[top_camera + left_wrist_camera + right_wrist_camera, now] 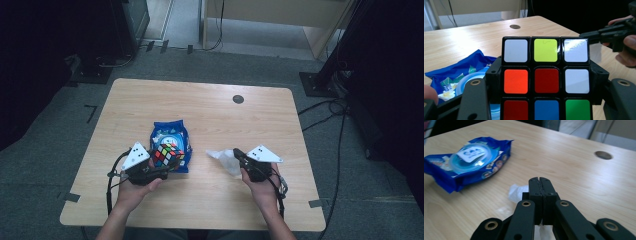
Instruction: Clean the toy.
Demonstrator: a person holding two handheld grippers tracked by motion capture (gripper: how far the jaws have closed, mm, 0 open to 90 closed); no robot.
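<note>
My left gripper (169,162) is shut on a scrambled colour cube (167,153), held just above the near end of a blue pack of wipes (170,131). In the left gripper view the cube (545,75) sits between both jaws, its white, yellow, orange and red squares facing the camera. My right gripper (236,152) is to the right of the pack with its jaws pressed together. A thin white wipe (220,157) trails from its tip. In the right gripper view the wipe (516,191) shows to the left of and under the shut jaws (539,181).
The wooden table (210,210) has a round cable hole (238,99) near its far edge. Dark stands and cables are on the floor around it. The pack (471,162) has a round clear lid on top.
</note>
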